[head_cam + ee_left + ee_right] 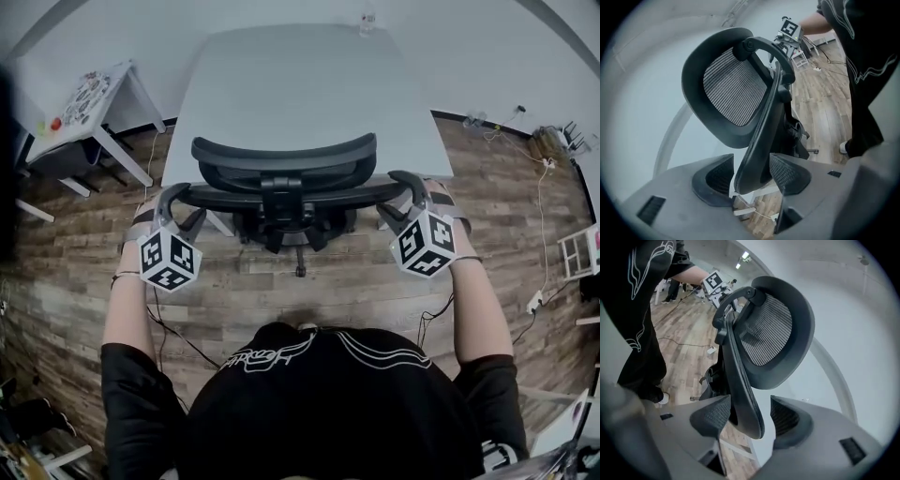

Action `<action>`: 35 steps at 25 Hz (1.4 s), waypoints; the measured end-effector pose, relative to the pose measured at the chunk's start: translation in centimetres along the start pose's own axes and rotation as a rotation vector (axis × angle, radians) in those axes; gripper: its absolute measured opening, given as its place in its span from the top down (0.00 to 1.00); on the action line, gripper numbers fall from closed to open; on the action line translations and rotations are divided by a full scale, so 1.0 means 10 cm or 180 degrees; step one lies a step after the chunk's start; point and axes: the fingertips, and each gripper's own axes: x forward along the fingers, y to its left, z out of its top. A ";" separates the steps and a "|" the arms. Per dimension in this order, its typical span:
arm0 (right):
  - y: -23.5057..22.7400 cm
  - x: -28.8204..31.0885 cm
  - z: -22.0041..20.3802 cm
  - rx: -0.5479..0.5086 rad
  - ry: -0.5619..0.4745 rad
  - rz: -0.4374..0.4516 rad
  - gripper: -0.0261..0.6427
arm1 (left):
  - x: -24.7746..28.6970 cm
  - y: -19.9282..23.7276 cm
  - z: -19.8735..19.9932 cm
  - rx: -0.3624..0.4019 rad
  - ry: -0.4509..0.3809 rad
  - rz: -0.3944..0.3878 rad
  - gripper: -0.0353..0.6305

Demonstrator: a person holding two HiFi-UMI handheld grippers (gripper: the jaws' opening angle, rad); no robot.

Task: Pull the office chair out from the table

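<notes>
A black mesh office chair [281,161] stands pushed in at the near edge of a grey table [300,84]. My left gripper [169,199] is at the left end of the chair's upper back frame and my right gripper [410,183] is at the right end. In the left gripper view, the dark edge of the chair's back [757,154] lies between the jaws of the left gripper [750,176], with a gap beside it. In the right gripper view, the edge of the back [745,404] likewise lies between the spread jaws of the right gripper [750,416]. Both grippers are open.
A small white side table [89,103] with coloured items stands at the far left. Cables [541,187] and a power strip [534,302] lie on the wooden floor at the right, near a white rack [577,251]. A small clear object [367,21] sits at the grey table's far edge.
</notes>
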 end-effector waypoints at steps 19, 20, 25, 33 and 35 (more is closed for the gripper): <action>0.10 0.15 -0.08 -0.0222 0.0187 0.0696 0.67 | 0.20 0.01 -0.13 0.0641 0.0402 -0.0317 0.67; 0.10 0.15 -0.08 -0.0231 0.0219 0.0725 0.67 | 0.20 0.01 -0.13 0.0649 0.0425 -0.0344 0.67; 0.12 0.15 -0.10 -0.0225 0.0301 0.0810 0.68 | 0.20 -0.01 -0.13 0.0643 0.0493 -0.0423 0.67; 0.12 0.18 -0.11 -0.0094 0.0377 0.0802 0.68 | 0.22 -0.01 -0.15 0.0550 0.0523 -0.0403 0.67; 0.12 0.17 -0.11 -0.0074 0.0390 0.0778 0.67 | 0.22 -0.02 -0.16 0.0543 0.0600 -0.0392 0.67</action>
